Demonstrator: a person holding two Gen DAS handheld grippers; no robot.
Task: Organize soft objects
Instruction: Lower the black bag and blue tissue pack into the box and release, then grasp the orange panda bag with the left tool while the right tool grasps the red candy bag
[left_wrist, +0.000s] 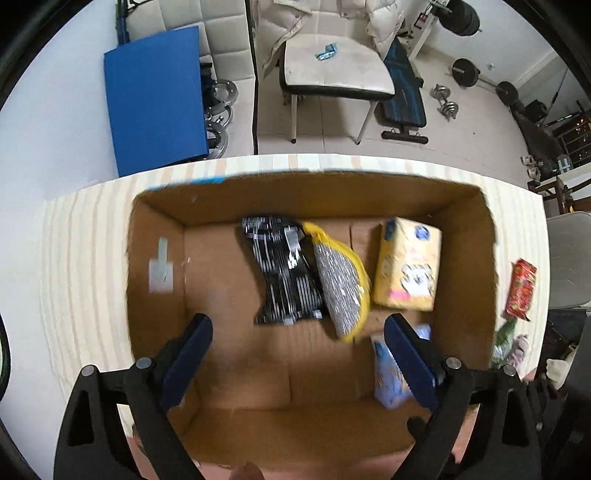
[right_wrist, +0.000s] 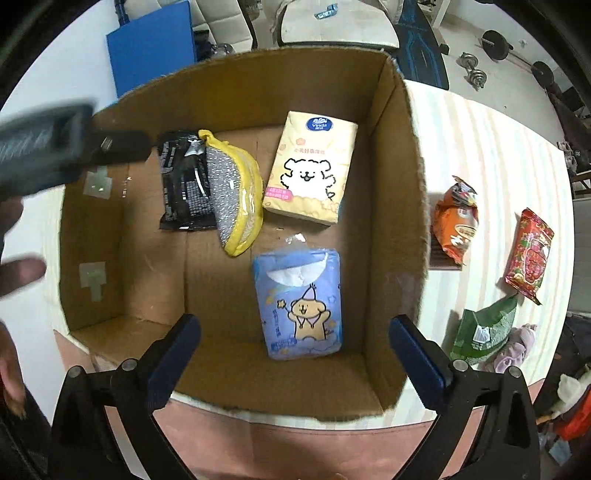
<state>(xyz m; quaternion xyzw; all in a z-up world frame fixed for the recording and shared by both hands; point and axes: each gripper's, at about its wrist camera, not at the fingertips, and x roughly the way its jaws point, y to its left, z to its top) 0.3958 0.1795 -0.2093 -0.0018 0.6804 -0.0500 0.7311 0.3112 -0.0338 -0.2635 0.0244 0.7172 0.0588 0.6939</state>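
Jaws of the left gripper (left_wrist: 297, 354) and right gripper (right_wrist: 293, 350) stand wide apart, empty, above the open brown cardboard box (right_wrist: 402, 155) holding a blue tissue pack (right_wrist: 299, 306).

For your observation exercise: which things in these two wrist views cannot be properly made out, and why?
- Blue tissue pack, left wrist view: mostly hidden behind a finger of the left hand-held gripper.
- Lilac cloth, right wrist view: partly covered by the green packet.
- Black packet, left wrist view: print blurred.

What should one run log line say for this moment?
left gripper: open, empty | right gripper: open, empty | box: four soft items | table: snack packets
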